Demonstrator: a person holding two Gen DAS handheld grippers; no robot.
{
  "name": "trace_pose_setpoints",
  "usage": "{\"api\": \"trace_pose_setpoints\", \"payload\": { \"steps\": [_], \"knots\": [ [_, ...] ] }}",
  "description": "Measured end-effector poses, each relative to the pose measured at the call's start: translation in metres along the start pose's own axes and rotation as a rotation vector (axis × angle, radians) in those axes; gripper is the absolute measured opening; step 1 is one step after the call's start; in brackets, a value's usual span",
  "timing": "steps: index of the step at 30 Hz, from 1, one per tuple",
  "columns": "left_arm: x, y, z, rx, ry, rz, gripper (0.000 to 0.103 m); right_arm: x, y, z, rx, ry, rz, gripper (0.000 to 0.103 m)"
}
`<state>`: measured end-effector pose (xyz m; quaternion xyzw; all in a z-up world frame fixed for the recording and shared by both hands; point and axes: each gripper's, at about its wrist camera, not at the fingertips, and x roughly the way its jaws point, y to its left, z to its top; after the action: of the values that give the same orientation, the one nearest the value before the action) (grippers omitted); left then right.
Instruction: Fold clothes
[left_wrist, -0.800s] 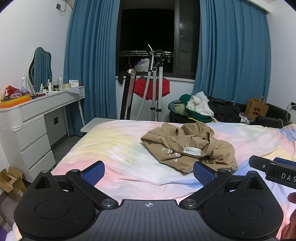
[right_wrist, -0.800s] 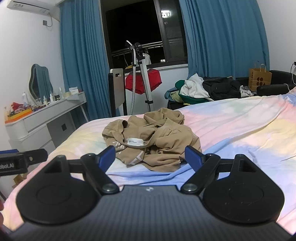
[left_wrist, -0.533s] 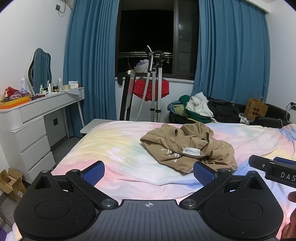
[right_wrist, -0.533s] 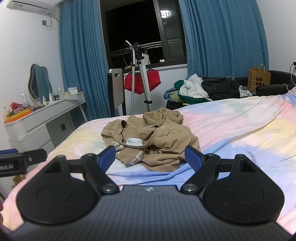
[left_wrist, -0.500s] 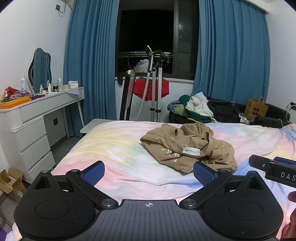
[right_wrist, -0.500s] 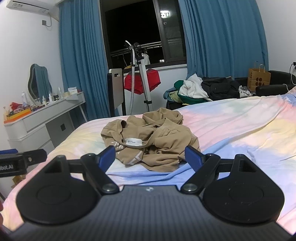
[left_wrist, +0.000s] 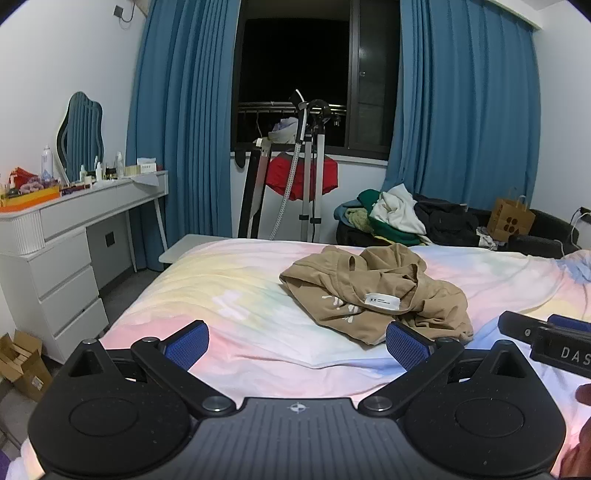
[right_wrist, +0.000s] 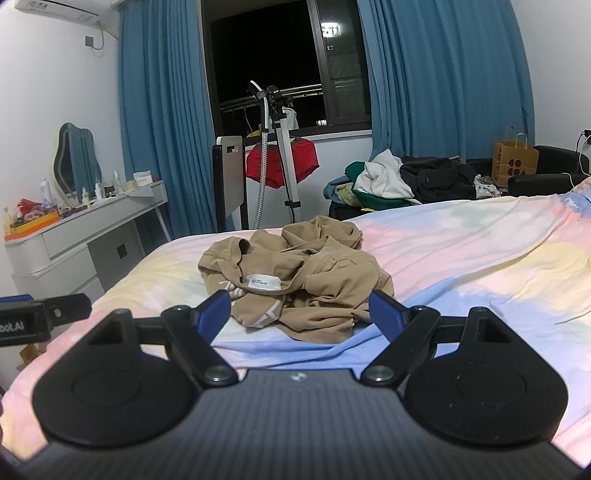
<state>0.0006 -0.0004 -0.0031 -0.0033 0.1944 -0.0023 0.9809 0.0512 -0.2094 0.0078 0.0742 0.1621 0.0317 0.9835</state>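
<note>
A crumpled tan garment (left_wrist: 373, 291) (right_wrist: 295, 280) with a white neck label lies in a heap on the pastel tie-dye bed (left_wrist: 240, 306) (right_wrist: 480, 258). My left gripper (left_wrist: 295, 341) stands open above the bed's near edge, short of the heap and to its left, nothing between its blue pads (left_wrist: 186, 343). My right gripper (right_wrist: 299, 312) is open too, low over the sheet, with the heap's near edge just beyond its fingertips. Each gripper shows at the side of the other's view: the right one (left_wrist: 546, 343), the left one (right_wrist: 40, 317).
A white dresser (left_wrist: 70, 243) with a mirror and bottles stands left of the bed. A garment steamer stand (left_wrist: 310, 177) with a red cloth is by the dark window. Piled clothes on a dark sofa (right_wrist: 424, 181) and a paper bag (right_wrist: 515, 158) lie beyond the bed.
Both views have shifted only slightly. The right gripper has crept a little toward the tan garment. Both grippers stay open.
</note>
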Motion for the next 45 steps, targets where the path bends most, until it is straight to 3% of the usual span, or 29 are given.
{"api": "trace_pose_setpoints", "payload": {
  "steps": [19,28,33,41,45],
  "knots": [
    [0.010,-0.004,-0.012,0.071,-0.022,-0.019,0.103,-0.002,0.001,0.000,0.008,-0.007,0.004,0.083],
    [0.037,-0.005,-0.017,0.054,0.012,-0.021,0.099,-0.006,-0.003,0.003,0.039,-0.018,0.007,0.083],
    [0.087,-0.026,0.001,0.123,0.050,-0.055,0.094,-0.003,-0.012,0.002,0.073,0.004,-0.008,0.083],
    [0.209,-0.059,0.031,0.195,0.043,-0.070,0.088,0.016,-0.041,-0.011,0.171,0.050,-0.053,0.084],
    [0.266,-0.068,0.046,0.190,0.069,-0.093,0.073,0.034,-0.057,-0.018,0.229,0.084,-0.079,0.084]
  ]
}}
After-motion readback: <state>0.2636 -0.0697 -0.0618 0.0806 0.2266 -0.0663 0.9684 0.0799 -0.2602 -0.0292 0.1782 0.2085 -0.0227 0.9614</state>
